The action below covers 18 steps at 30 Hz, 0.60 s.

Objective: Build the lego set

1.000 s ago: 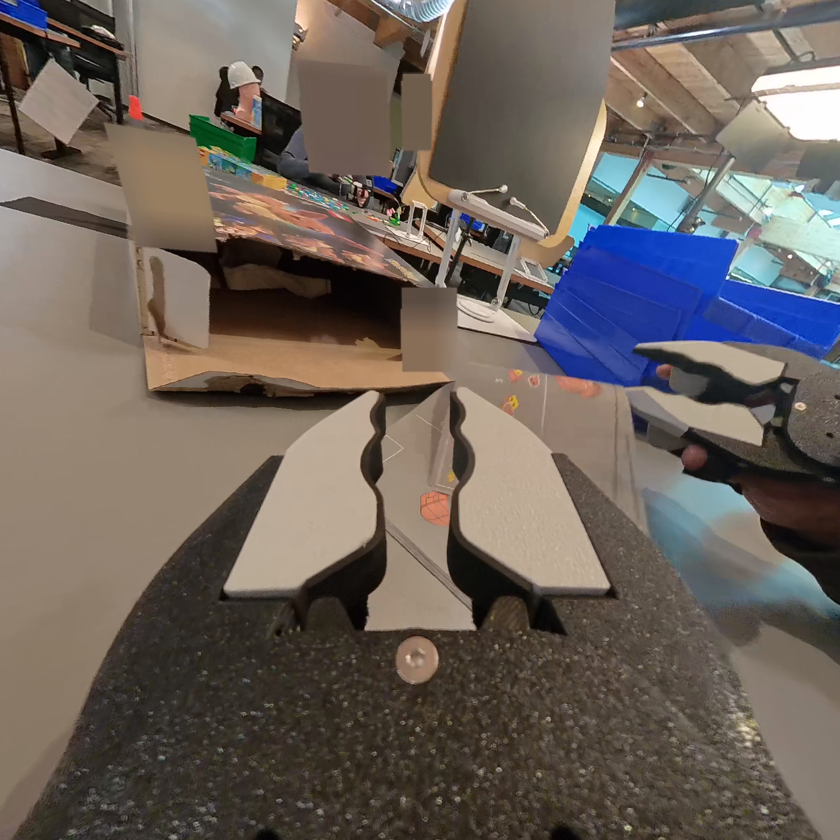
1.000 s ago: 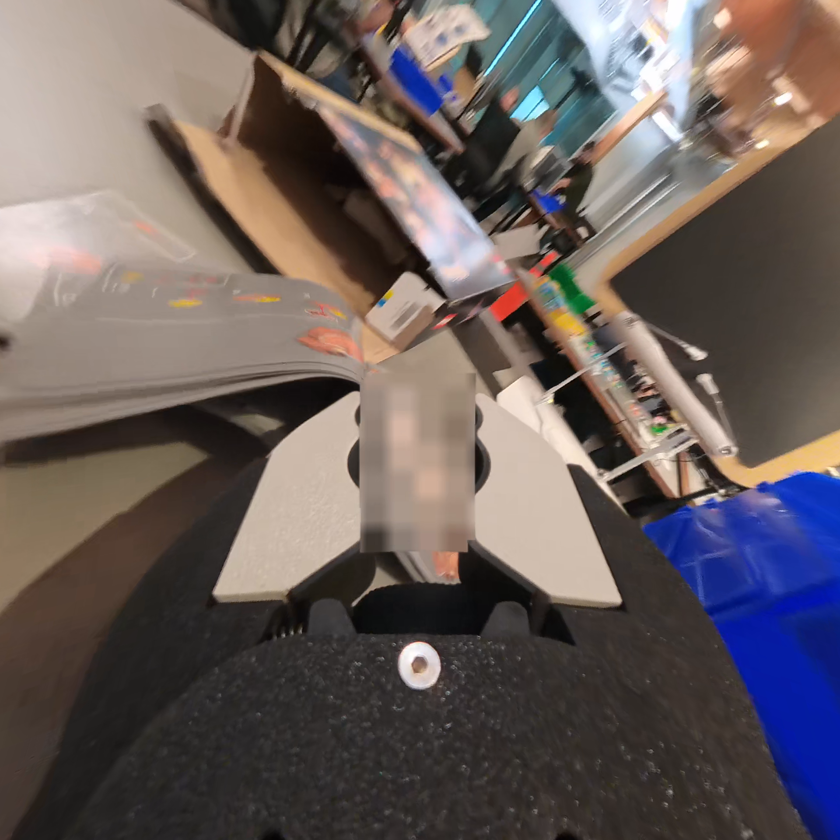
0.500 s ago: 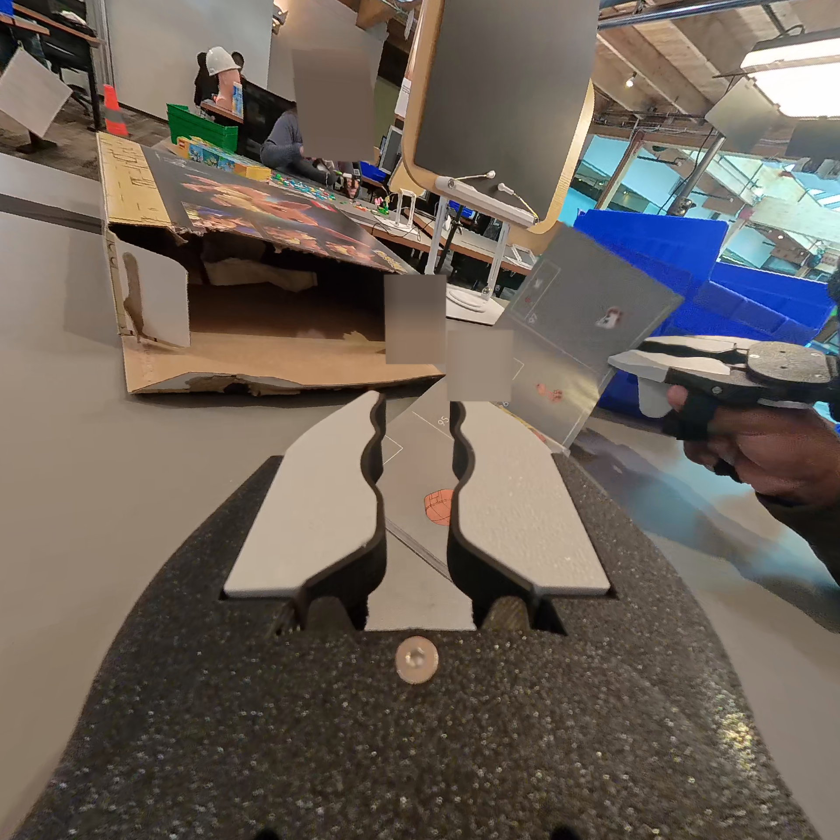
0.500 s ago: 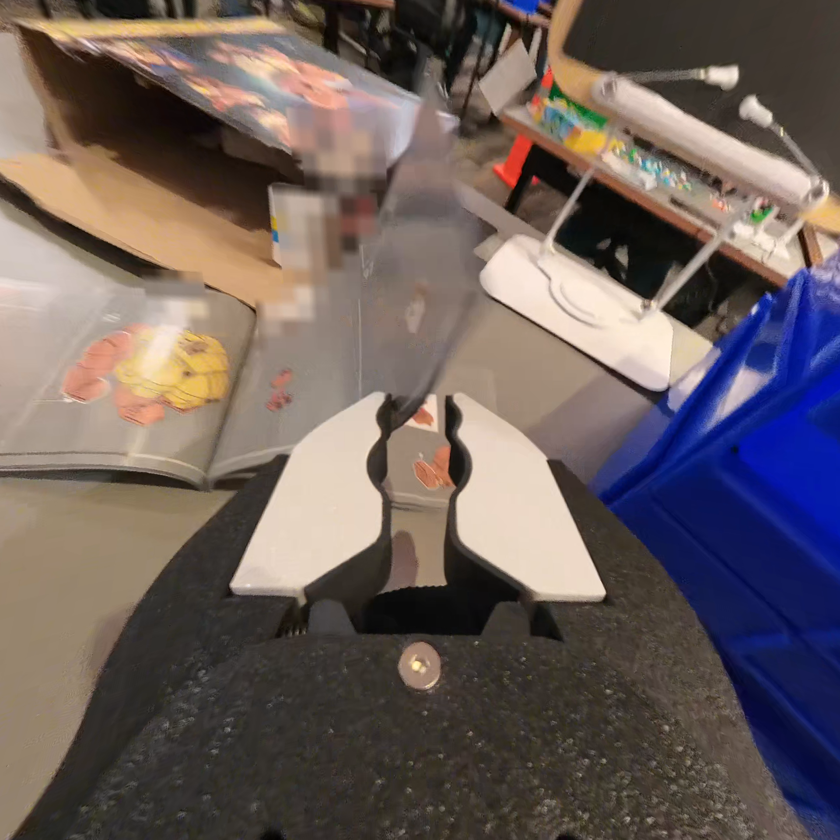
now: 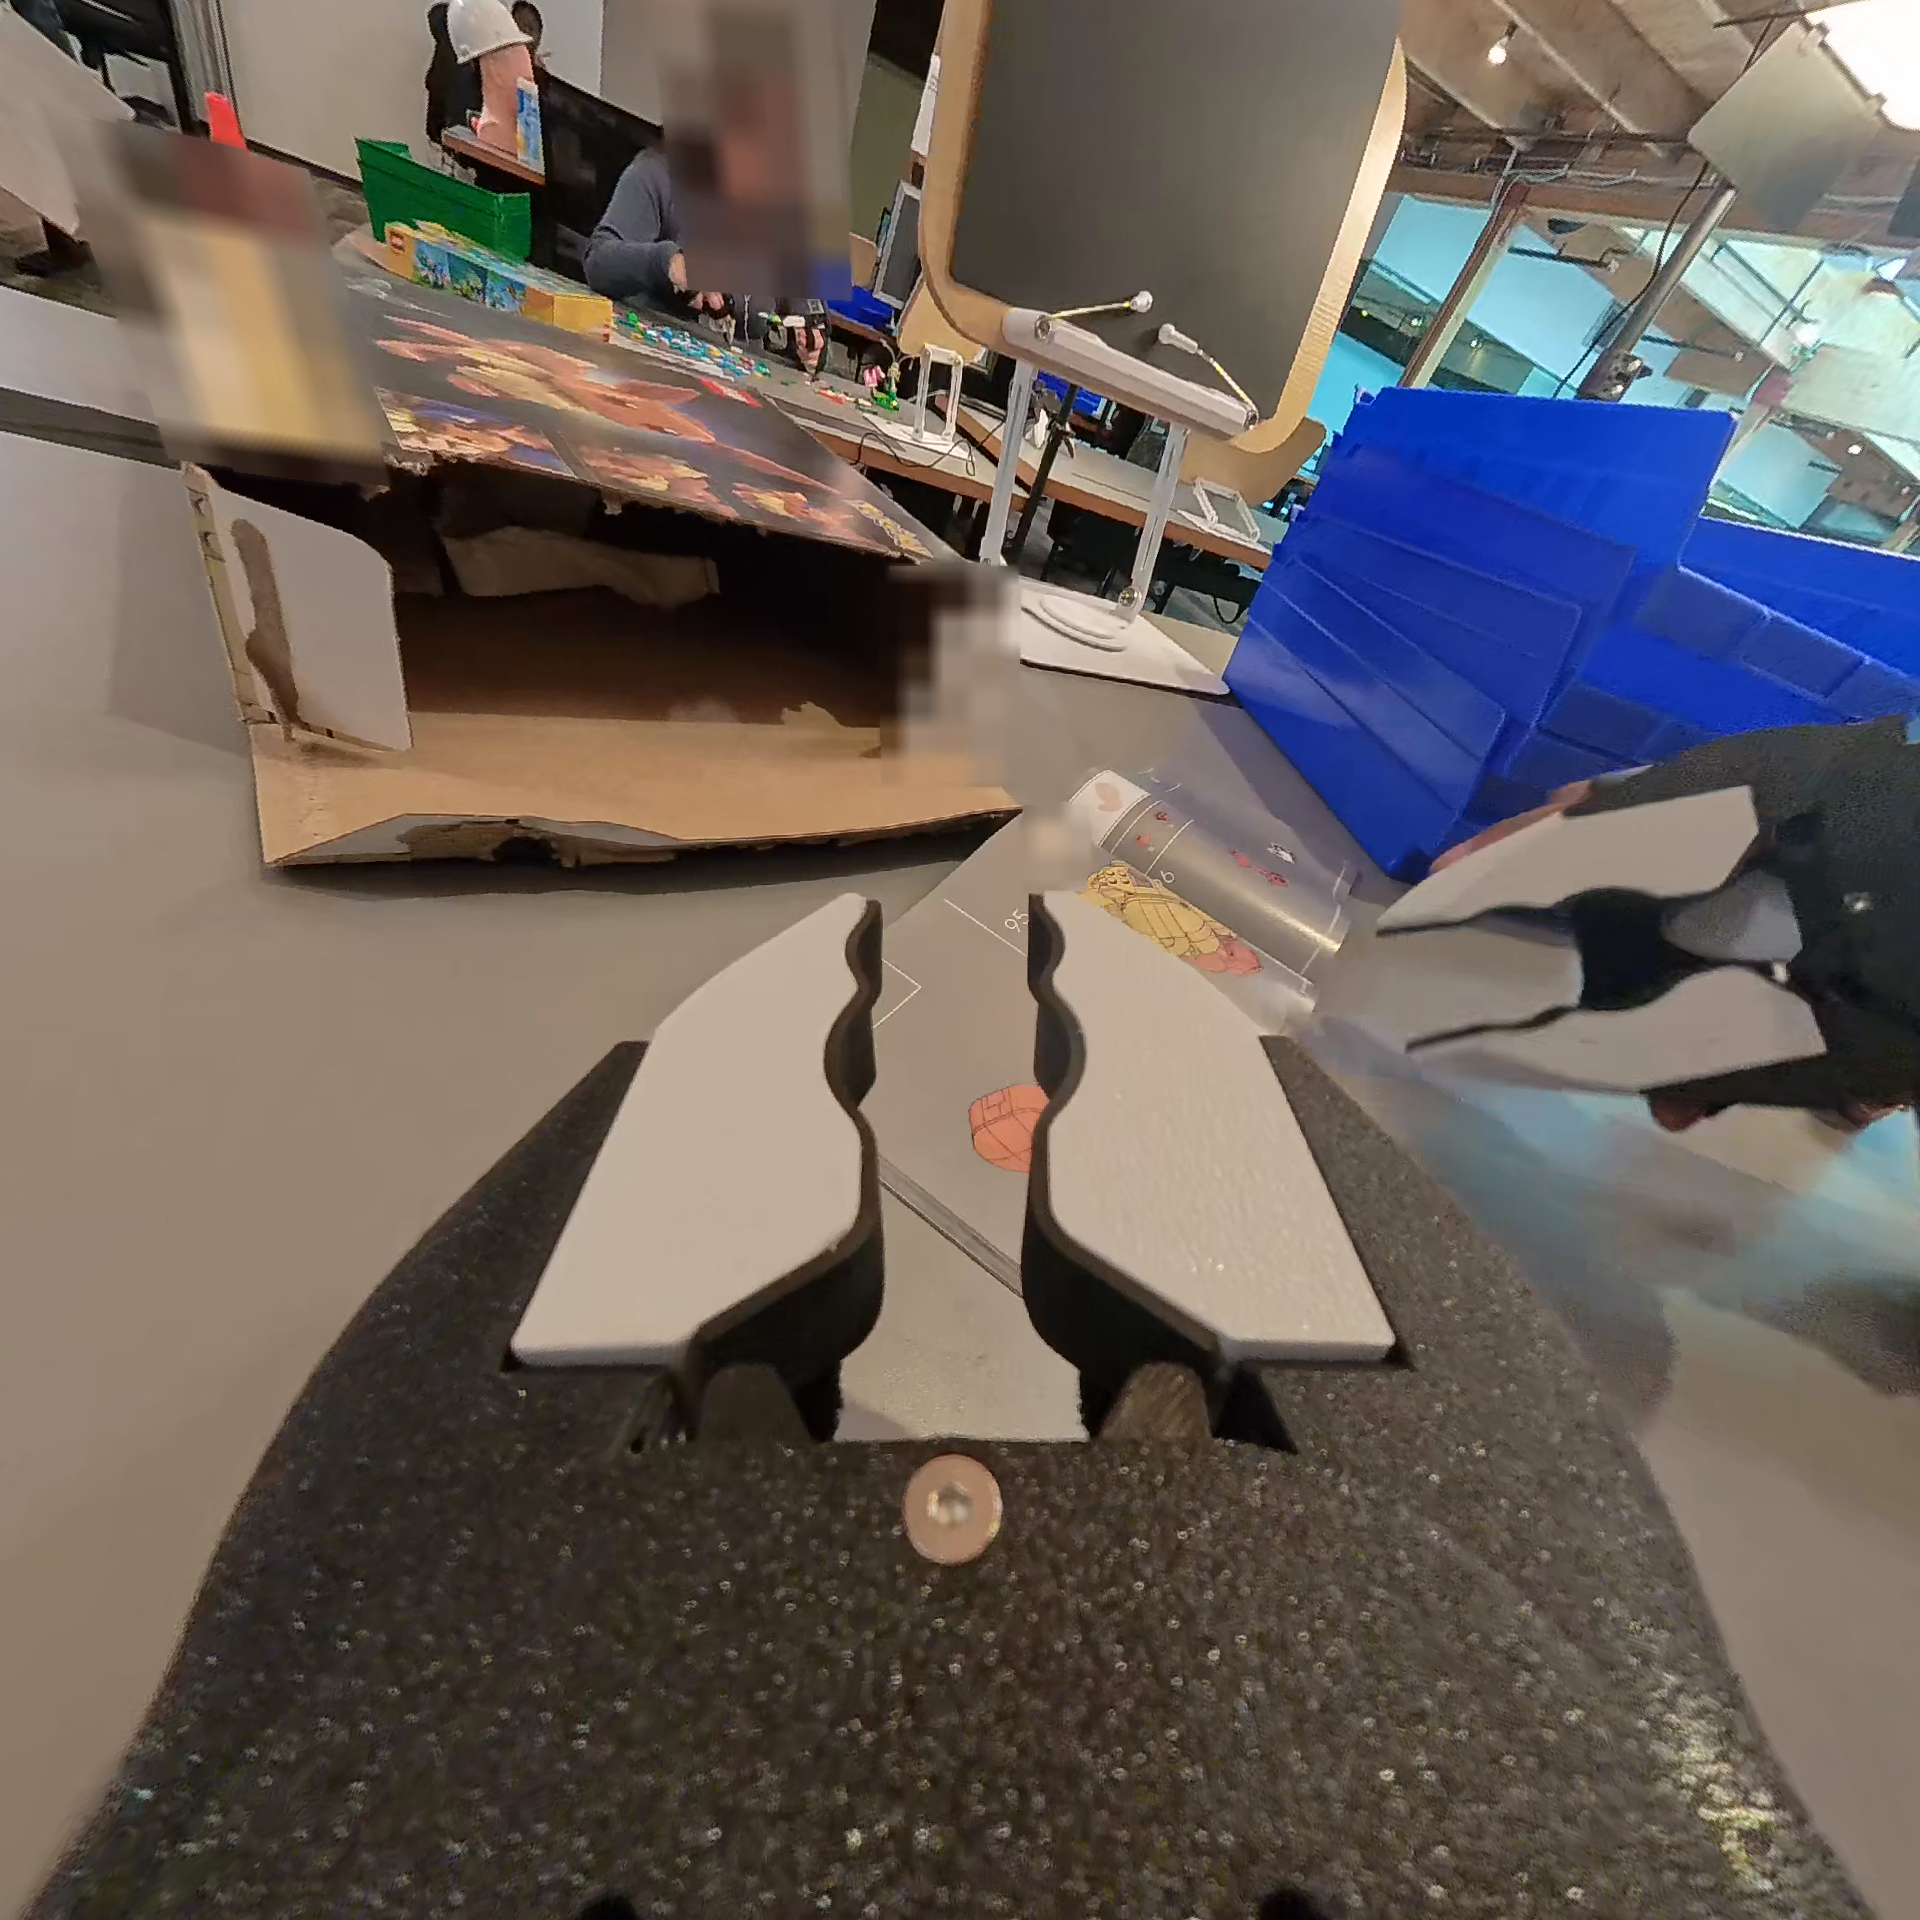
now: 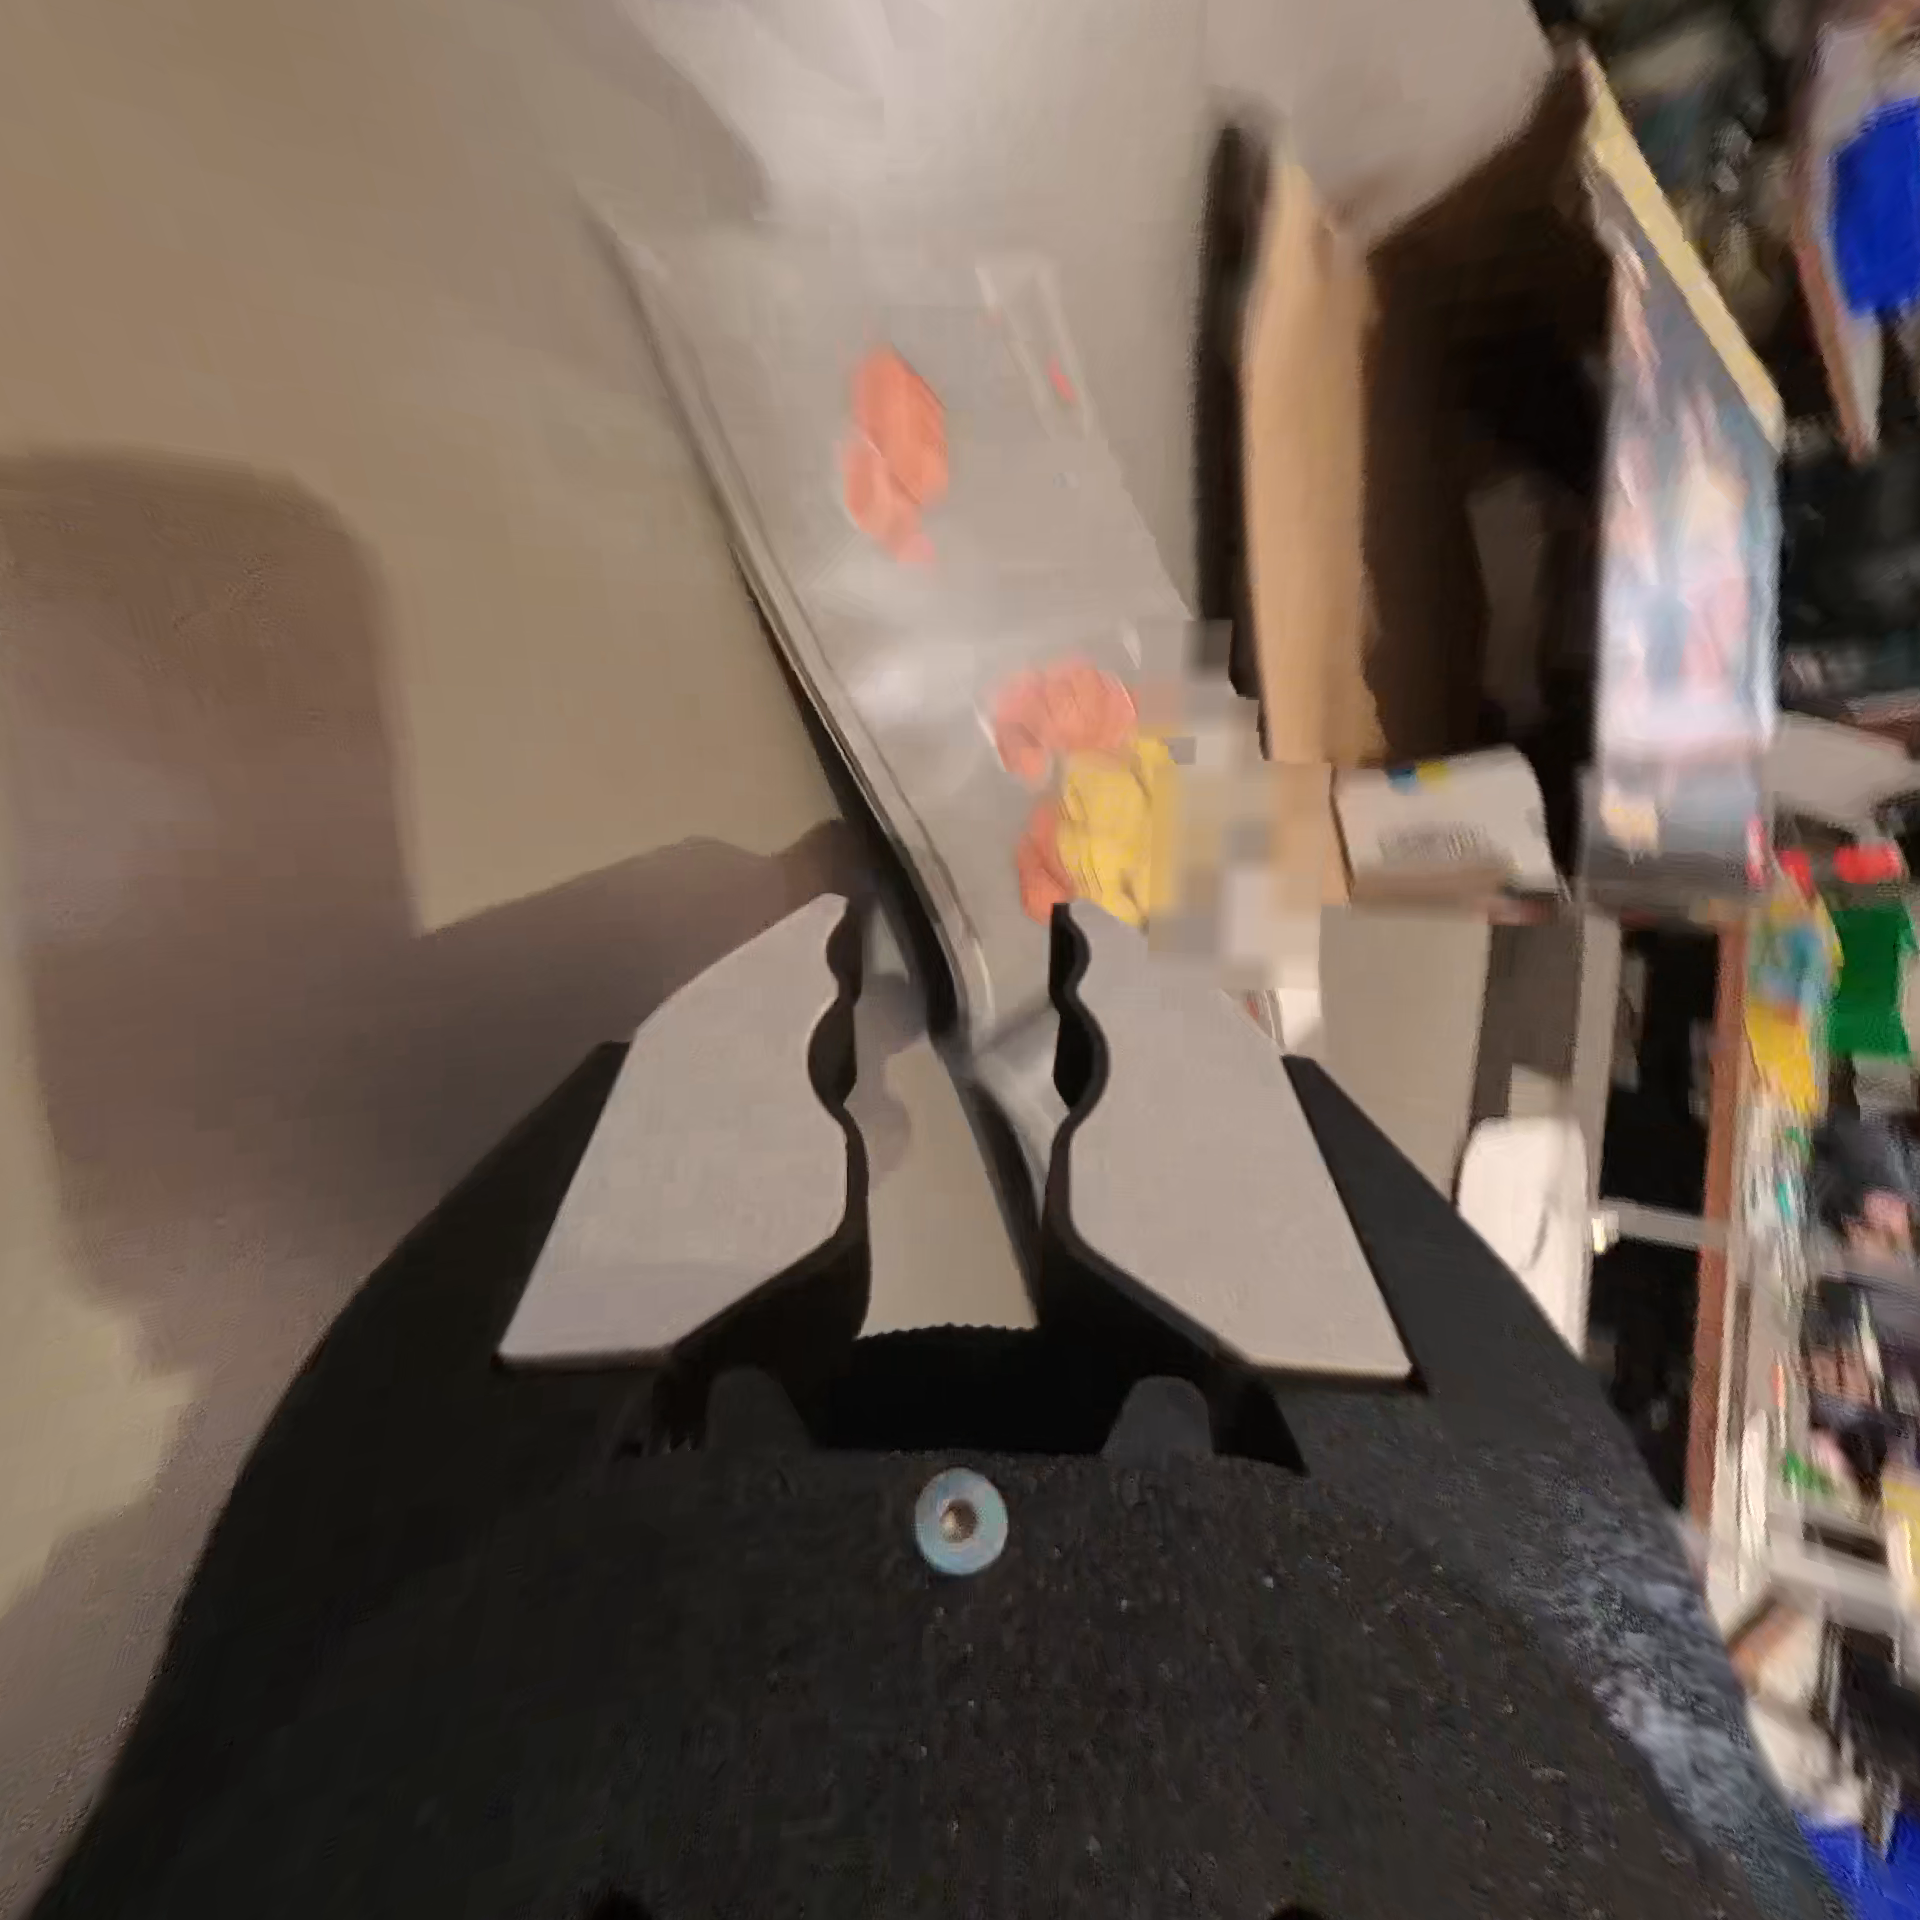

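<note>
The lego instruction booklet (image 5: 1174,914) lies open on the grey table (image 5: 312,1039), in front of the torn cardboard box (image 5: 623,665) whose printed lid slopes up over a dark inside. In the left wrist view the left gripper (image 5: 954,935) sits low over the near corner of the booklet, its fingers apart with the grey page and a drawing of an orange piece showing in the gap between them. The same view shows the right gripper (image 5: 1403,977) coming in from the right at the curled far edge of the pages, its two fingers close together there; whether they pinch a page cannot be told through the blur. The right wrist view, tilted and smeared, shows what the left one does not: the booklet (image 6: 935,582) edge-on, its pages bending and running down between the right gripper (image 6: 956,925) fingers, which stand apart around them. Small numerals and boxes are printed on the pages; the box lid carries bright pictures. Behind the box stand blue bins (image 5: 1455,665), a white lamp stand (image 5: 1091,634), a dark panel with a wooden edge (image 5: 1164,187) and a long table (image 5: 727,353) strewn with coloured pieces, where a person (image 5: 644,218) sits.
</note>
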{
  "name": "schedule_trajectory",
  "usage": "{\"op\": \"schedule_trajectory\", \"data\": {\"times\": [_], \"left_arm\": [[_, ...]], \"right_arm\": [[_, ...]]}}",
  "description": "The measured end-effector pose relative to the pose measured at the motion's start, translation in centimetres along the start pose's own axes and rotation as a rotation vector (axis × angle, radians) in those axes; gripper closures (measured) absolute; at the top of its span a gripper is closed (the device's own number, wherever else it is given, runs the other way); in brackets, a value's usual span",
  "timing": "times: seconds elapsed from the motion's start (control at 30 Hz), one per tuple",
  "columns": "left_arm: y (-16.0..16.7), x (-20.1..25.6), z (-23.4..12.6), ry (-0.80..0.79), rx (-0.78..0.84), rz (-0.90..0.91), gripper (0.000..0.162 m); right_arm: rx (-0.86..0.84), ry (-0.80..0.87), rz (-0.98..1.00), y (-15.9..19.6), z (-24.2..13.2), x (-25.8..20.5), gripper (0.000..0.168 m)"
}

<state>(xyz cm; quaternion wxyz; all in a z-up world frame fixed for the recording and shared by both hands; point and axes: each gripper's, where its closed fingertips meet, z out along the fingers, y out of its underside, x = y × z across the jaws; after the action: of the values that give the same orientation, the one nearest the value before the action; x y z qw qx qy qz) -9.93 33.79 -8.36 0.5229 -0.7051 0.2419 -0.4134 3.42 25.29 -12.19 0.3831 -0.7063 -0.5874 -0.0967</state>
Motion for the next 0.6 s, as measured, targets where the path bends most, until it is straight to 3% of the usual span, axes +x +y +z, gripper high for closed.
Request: {"op": "schedule_trajectory", "data": {"times": [0.2, 0.37, 0.6], "left_arm": [[-0.2, -0.2, -0.2, 0.002, 0.017, -0.018, 0.136], [-0.4, -0.2, -0.3, 0.012, 0.027, -0.029, 0.135], [-0.5, -0.2, -0.5, 0.027, 0.040, -0.046, 0.136]], "right_arm": [[0.033, -0.298, -0.213, -5.0, 3.7, -2.9, 0.123], [-0.041, -0.382, -0.285, -4.8, 6.0, -3.1, 0.124], [-0.138, -0.545, -0.203, -3.0, 5.4, -3.6, 0.137]]}}
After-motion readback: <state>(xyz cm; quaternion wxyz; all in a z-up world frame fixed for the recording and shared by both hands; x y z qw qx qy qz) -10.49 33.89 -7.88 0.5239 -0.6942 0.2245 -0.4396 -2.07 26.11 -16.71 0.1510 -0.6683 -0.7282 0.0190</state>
